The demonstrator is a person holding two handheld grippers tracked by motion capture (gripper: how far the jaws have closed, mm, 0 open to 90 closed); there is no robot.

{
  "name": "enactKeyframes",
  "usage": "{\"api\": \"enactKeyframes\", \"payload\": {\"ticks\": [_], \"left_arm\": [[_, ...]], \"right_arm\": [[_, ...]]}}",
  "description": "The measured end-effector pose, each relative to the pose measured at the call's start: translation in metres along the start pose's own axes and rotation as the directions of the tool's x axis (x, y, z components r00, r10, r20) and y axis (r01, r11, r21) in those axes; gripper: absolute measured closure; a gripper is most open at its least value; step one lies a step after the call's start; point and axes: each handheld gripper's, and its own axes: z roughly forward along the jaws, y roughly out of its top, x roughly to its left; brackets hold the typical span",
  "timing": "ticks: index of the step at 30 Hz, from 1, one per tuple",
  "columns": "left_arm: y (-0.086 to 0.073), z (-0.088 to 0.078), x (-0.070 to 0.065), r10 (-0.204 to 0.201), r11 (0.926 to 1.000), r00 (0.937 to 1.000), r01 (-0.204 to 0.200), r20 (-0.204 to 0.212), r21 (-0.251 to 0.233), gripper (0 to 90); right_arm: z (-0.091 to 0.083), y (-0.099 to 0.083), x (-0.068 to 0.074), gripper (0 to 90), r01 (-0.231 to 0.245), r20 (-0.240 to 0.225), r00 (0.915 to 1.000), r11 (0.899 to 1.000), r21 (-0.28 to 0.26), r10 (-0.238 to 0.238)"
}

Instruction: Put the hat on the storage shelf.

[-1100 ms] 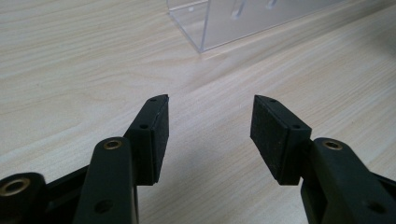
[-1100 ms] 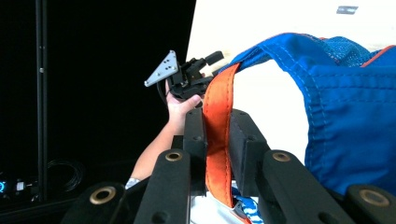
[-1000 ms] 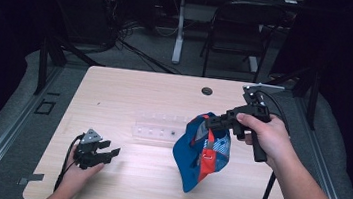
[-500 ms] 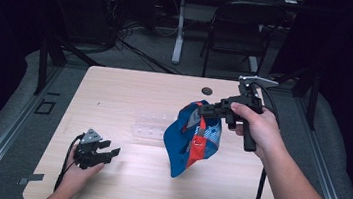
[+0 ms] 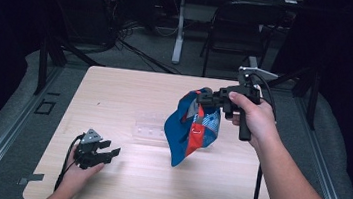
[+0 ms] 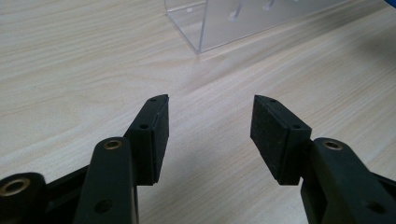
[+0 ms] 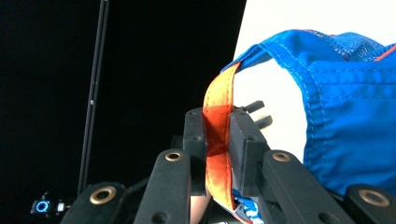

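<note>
Pickup done: right tool (image 5: 203, 98) pinches orange strap (image 7: 217, 140) of blue bag (image 5: 192, 131), hanging above counter (image 5: 130, 87) toward 3 o'clock. Left tool (image 5: 108, 151) spread, idle at 7 o'clock. Placement near clear rack (image 6: 243, 18) probably remains.

Clear acrylic rack (image 5: 153, 127) stood mid-table, only fixed obstacle on wooden tabletop (image 5: 130, 89). Blue-and-orange bag (image 5: 192, 129) hung off table from right gripper (image 5: 203, 98), pinched by orange strap (image 7: 217, 140), blocking passage just right of rack; bag's lower tip near tabletop. Left gripper (image 5: 108, 151) rested at near-left edge, jaws apart, nothing between them; bare wood ahead up to rack corner (image 6: 201, 28). Far-left tabletop bare. Small dark disc (image 5: 205, 89) near far edge, behind bag.
</note>
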Motion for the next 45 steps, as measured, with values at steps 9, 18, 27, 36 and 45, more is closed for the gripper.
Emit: {"api": "enactKeyframes", "payload": {"ticks": [9, 18, 27, 36, 45], "left_arm": [[0.000, 0.000, 0.000, -0.001, 1.0000, 1.0000, 0.001, 0.005, 0.000, 47.5], [0.000, 0.001, 0.000, -0.002, 1.0000, 1.0000, 0.002, 0.005, -0.001, 47.5], [0.001, 0.000, 0.000, 0.003, 1.0000, 1.0000, -0.003, 0.008, 0.001, 47.5], [0.001, 0.000, 0.001, 0.003, 1.0000, 0.9999, -0.003, 0.010, 0.000, 47.5], [0.001, 0.000, 0.000, 0.007, 1.0000, 0.9999, -0.007, 0.011, 0.001, 47.5]], "right_arm": [[0.002, 0.013, 0.003, 78.3, 0.001, -0.002, 1.0000, 0.998, -0.058, -0.001], [0.000, 0.024, 0.006, 78.3, -0.001, -0.003, 1.0000, 0.994, -0.111, 0.001], [0.004, 0.033, 0.010, 78.3, 0.000, 0.007, 1.0000, 0.986, -0.165, 0.002], [0.007, 0.039, 0.008, 78.2, 0.001, 0.035, 0.9994, 0.977, -0.213, 0.007], [0.003, 0.041, 0.000, 78.2, -0.013, 0.033, 0.9992, 0.967, -0.253, 0.022]]}}
